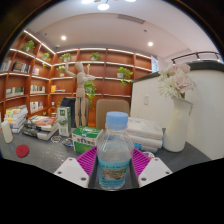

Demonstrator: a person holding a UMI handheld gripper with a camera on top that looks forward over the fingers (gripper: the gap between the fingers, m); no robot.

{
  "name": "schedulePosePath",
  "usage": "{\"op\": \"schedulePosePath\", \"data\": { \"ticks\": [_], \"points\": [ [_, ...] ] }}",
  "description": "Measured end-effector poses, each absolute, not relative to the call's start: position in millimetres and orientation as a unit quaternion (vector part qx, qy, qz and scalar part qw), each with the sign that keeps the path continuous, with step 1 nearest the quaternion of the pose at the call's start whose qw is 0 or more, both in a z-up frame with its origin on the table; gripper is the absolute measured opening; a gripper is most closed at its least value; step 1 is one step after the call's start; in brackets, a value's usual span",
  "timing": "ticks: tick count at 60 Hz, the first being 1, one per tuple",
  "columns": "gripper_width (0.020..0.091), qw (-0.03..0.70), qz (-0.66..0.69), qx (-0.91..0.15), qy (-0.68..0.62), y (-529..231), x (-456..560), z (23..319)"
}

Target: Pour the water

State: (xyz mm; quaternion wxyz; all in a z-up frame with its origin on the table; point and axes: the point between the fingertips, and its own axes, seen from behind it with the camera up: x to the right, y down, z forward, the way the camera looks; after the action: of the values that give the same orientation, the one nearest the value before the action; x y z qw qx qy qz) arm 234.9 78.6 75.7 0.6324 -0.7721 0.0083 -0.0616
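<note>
Gripper view: the gripper [113, 160] is pinching a clear, ribbed plastic water bottle [113, 152] with a light blue cap, its pink pads [88, 161] pressing on both sides of the rounded body just ahead of the camera. Beyond the bottle, a tall white vase of pale flowers [177, 110] is standing on the grey table [45, 160], while a jointed wooden mannequin [81, 95] is posing before lit wooden shelves [30, 75].

A wooden shelf wall [60, 70] with lit strips fills the far side, holding books, boxes and small plants [124, 73]. A wooden mannequin [81, 88] stands before it. A white vase [177, 125] of pale flowers [176, 80] stands on the grey surface [40, 160], beside a white partition [150, 100]. Round ceiling lights [63, 39] shine overhead. A brown chair back [112, 106] shows beyond the surface.
</note>
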Motion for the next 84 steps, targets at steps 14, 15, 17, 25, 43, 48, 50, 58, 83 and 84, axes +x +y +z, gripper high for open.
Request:
{"op": "schedulePosePath", "data": {
  "ticks": [14,15,17,25,43,48,50,58,83,84],
  "points": [
    [0.0296,0.637,-0.071,-0.768,0.004,77,231,79],
    [0.0295,0.637,-0.074,-0.767,0.005,77,233,80],
    [0.0295,0.636,-0.079,-0.768,0.002,76,233,80],
    [0.0294,0.635,-0.087,-0.768,-0.017,76,226,80],
    [0.0293,0.602,-0.210,-0.745,-0.197,79,122,108],
    [0.0293,0.586,-0.263,-0.720,-0.262,88,84,121],
    [0.0294,0.578,-0.289,-0.708,-0.286,89,64,126],
    [0.0295,0.558,-0.370,-0.640,-0.377,100,-9,147],
    [0.0293,0.461,-0.543,-0.396,-0.578,114,-178,152],
    [0.0293,0.455,-0.553,-0.386,-0.581,115,-181,153]
  ]
}}
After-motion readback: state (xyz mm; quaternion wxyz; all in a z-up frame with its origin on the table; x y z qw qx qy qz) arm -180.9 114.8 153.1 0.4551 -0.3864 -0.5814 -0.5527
